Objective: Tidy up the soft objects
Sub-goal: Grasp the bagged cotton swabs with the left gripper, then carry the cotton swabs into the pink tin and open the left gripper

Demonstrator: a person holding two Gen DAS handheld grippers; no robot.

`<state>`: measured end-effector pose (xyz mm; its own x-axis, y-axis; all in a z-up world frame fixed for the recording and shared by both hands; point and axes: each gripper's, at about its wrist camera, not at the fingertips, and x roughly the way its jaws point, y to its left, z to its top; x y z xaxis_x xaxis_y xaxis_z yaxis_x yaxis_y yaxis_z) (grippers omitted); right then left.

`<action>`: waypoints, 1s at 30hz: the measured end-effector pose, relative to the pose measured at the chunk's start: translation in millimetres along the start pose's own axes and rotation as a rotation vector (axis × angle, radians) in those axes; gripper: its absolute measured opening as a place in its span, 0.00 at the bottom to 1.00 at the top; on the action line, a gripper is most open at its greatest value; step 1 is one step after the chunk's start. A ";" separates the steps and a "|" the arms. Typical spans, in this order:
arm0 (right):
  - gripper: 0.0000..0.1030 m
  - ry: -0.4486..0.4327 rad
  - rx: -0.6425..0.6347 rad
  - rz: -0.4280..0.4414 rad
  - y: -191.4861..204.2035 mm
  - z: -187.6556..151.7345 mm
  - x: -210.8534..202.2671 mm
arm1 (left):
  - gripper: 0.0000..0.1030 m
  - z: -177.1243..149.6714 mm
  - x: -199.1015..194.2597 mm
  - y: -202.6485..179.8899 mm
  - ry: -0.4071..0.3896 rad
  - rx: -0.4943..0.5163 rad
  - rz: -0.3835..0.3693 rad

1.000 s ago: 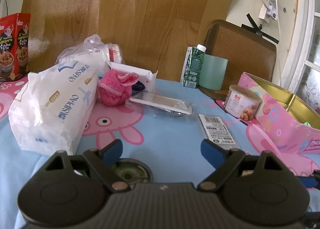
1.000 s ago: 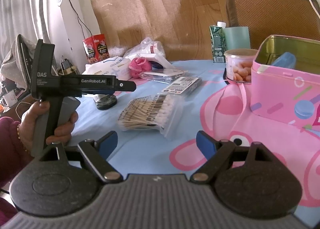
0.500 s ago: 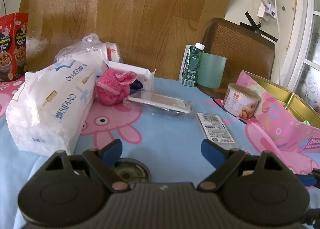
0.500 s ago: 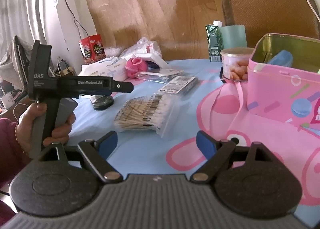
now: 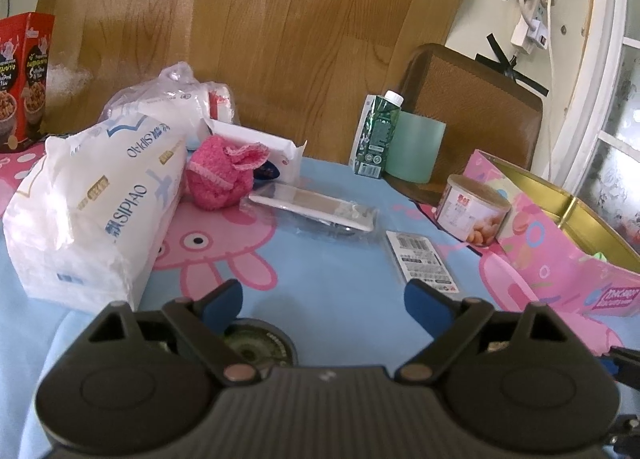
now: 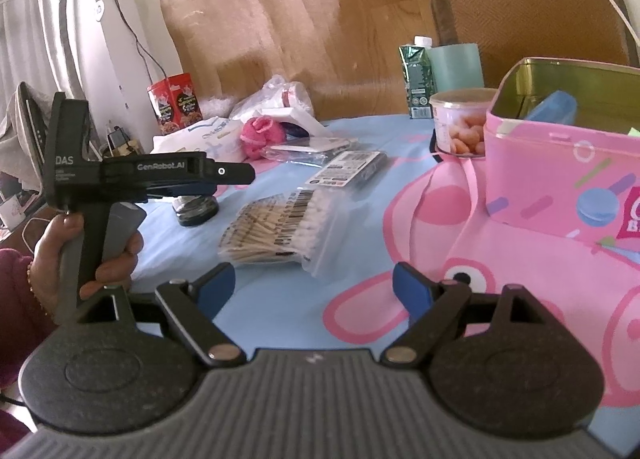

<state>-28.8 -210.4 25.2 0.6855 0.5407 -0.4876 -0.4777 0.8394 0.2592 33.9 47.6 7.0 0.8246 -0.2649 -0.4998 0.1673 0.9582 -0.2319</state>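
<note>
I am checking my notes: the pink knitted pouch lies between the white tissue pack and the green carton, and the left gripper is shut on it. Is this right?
Not quite. The left gripper is open and holds nothing, as the left wrist view shows. The pink knitted pouch does lie between the white tissue pack and the green carton.

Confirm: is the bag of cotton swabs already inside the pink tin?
No, the bag of cotton swabs lies on the tablecloth, left of the pink tin.

Fuzzy pink knit pouch, crinkly glossy plastic tissue pack. Tin box: shiny gold metal inside. Tabletop w/ matt printed cloth.
</note>
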 end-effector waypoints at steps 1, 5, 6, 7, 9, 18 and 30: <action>0.85 -0.004 -0.004 -0.004 0.8 -0.4 -0.6 | 0.89 0.0 -0.7 -0.2 -0.006 0.000 0.000; 0.85 -0.013 -0.014 -0.024 2.5 -1.2 -1.6 | 0.89 0.3 -1.4 -0.7 -0.009 0.003 -0.013; 0.85 -0.015 -0.018 -0.025 2.8 -1.5 -2.1 | 0.89 0.2 -2.4 -0.8 -0.015 0.004 -0.015; 0.85 -0.014 -0.021 -0.026 2.8 -1.4 -1.8 | 0.90 -0.2 -3.4 -1.0 -0.020 0.004 -0.014; 0.85 -0.005 -0.022 -0.046 3.2 -1.2 0.0 | 0.90 0.0 -3.3 -1.3 -0.020 0.004 -0.013; 0.89 0.021 -0.020 -0.041 1.7 0.2 3.8 | 0.90 -0.6 -7.7 5.3 -0.008 -0.041 -0.078; 0.89 0.059 -0.152 -0.054 22.8 4.2 16.6 | 0.70 -19.0 -34.6 -42.0 0.141 -0.001 -0.335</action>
<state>-26.0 -182.1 26.5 0.6809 0.4873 -0.5467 -0.5217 0.8467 0.1049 -11.9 14.5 18.1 0.6417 -0.5765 -0.5058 0.4151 0.8157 -0.4030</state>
